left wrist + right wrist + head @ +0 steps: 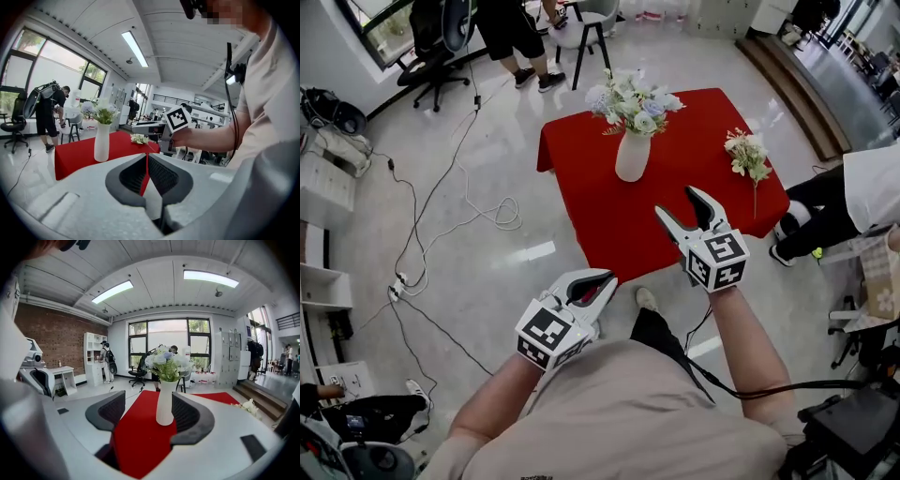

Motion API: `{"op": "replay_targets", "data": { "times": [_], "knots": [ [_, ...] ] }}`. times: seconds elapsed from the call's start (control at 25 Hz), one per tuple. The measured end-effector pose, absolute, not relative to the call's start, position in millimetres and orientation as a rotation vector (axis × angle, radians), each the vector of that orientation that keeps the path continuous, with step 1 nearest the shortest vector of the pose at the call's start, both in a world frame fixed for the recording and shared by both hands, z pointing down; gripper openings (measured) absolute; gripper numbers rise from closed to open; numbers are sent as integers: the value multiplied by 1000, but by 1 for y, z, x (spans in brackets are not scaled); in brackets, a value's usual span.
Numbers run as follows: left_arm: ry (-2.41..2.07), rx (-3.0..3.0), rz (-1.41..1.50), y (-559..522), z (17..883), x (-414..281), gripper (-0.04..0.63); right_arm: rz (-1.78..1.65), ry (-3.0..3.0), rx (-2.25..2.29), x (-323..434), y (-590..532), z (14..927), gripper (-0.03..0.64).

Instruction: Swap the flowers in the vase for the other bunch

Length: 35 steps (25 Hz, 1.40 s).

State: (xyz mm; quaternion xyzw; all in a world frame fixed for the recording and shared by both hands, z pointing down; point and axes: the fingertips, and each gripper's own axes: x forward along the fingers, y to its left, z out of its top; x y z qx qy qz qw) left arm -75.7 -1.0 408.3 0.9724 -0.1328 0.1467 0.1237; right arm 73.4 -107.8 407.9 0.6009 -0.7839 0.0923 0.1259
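Looking down at a small red table [609,225] on a shiny grey floor. Got a white vase [633,156] standing upright toward the far side of it, stuffed with pale blue and white flowers [633,101]. Can spot the other bunch [748,155] lying flat near the table's right edge, well apart from the vase, stem toward the near side.

Holding both grippers on the near side, touching nothing. Left gripper [598,284]: low by the body, over the floor, pinched together down to a thin slit, nothing in it. Right gripper [678,203]: further out, tips showing against the near part of the red top in the head view, spread wide with nothing between the pads. Lined up on the vase in its own view, but well short of it. Just bare red cloth between the two.

Plenty of clutter around though:
- loose cables [478,211] snaking over the floor on the left, down to a power strip [398,281]
- black office chair [436,42] and a white chair [586,19] past the far side
- someone in black shorts [511,33] standing back there
- another person [853,192] in a white top and dark trousers just off the table's right corner, closest to the loose bunch
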Motion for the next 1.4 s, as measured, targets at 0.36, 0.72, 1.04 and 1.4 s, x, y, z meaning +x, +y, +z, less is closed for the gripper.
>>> {"op": "replay_targets", "data": {
  "times": [0.36,0.72,1.04,1.4],
  "knots": [
    [-676,2749,389,-45,390,-31,9,201,-2402,1585,102,-217,401,380],
    [-882,2676,425,-66,406,2,9,163,-2508,1509,103,-284,418,436],
    [-1063,2620,444,-70,406,-8,9,95,-2516,1485,90,-309,421,457],
    [-1144,2579,454,-71,406,-19,9,46,-2548,1562,94,-313,414,285]
  ]
}}
